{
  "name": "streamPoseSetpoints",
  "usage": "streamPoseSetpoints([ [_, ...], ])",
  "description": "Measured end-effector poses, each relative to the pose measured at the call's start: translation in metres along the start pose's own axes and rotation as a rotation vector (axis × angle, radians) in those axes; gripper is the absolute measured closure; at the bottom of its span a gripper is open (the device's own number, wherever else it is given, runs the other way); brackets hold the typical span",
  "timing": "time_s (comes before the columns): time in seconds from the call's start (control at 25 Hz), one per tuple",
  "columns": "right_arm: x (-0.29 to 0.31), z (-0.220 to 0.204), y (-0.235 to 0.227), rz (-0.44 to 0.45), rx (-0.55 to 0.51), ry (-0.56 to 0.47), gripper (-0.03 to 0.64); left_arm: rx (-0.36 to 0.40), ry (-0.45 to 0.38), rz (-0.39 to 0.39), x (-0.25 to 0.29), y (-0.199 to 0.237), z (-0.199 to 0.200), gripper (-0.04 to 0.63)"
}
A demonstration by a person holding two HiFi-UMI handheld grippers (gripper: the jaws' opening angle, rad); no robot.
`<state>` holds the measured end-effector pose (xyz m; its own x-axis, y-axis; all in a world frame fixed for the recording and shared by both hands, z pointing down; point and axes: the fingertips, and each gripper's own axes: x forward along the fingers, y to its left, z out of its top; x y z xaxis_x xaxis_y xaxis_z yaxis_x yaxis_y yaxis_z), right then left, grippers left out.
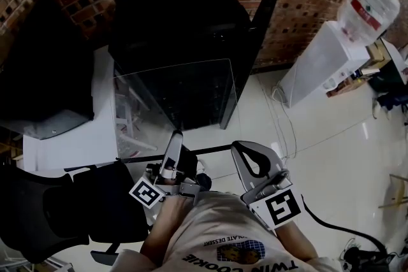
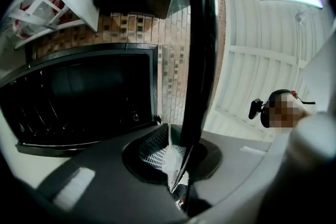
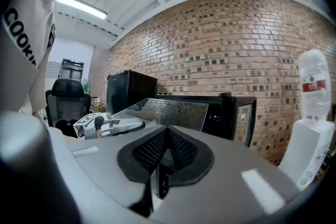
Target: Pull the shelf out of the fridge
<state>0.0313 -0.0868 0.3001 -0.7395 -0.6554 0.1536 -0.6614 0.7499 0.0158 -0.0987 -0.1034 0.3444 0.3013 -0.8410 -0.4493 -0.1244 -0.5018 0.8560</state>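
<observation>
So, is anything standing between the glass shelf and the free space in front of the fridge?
Nothing visible does. The left gripper is shut on the near edge of the glass shelf, and the fridge door stands open at the side, clear of it.

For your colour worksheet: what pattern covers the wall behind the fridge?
The wall is reddish-brown brick, clearest in the right gripper view.

- glass shelf (image 1: 182, 99): clear rectangular pane; brick showed through it
- shelf pose: roughly flat, near edge clamped in the left gripper (image 1: 175, 137)
- shelf position: out in front of the fridge's open mouth; couldn't tell if the far edge had cleared the cabinet
- fridge (image 1: 178, 16): small, black, upright against the brick wall, interior dark
- fridge door (image 1: 258, 35): swung wide open, on the right in the head view
</observation>
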Motion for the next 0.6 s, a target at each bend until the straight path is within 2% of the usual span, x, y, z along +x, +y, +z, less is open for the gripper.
streamPoseSetpoints([
  [0.6,-0.007,0.004,0.011,0.004,-0.009,-0.019,0.612,-0.002,0.025,-0.018,-0.005,-0.013,-0.003,0.577],
])
